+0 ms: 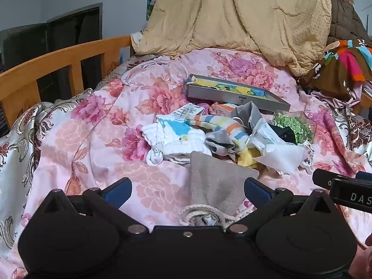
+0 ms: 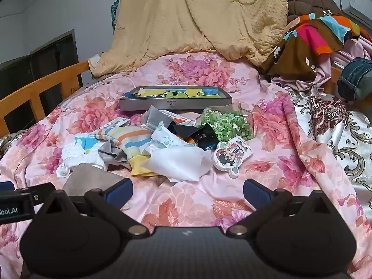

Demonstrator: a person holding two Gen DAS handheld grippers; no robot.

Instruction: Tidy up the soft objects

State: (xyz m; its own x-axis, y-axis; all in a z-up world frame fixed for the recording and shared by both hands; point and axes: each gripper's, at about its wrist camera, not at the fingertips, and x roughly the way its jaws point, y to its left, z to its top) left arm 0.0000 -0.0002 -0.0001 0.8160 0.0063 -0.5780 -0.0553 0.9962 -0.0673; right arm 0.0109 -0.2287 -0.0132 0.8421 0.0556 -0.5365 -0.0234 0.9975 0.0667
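Note:
A heap of soft items lies mid-bed on the pink floral quilt [image 1: 97, 153]: a white cloth with blue print [image 1: 172, 137], a striped sock [image 1: 216, 125], and a white cloth [image 2: 176, 162]. A cartoon-print pouch [image 2: 230, 155] sits at the heap's right edge. A grey drawstring pouch [image 1: 216, 181] lies nearest, on the quilt between the wide-apart fingers of my left gripper [image 1: 187, 191], which is open and not pressing on it. My right gripper [image 2: 187, 191] is open over bare quilt, just short of the heap. Behind the heap sits a grey box [image 2: 174, 100] holding a yellow-green cloth.
A clear container of green bits [image 2: 225, 123] stands right of the heap. A wooden bed rail [image 1: 46, 67] runs along the left. A beige quilt [image 1: 232, 14] hangs at the back. Colourful clothes [image 2: 313, 37] and jeans [image 2: 355, 79] pile up at the right.

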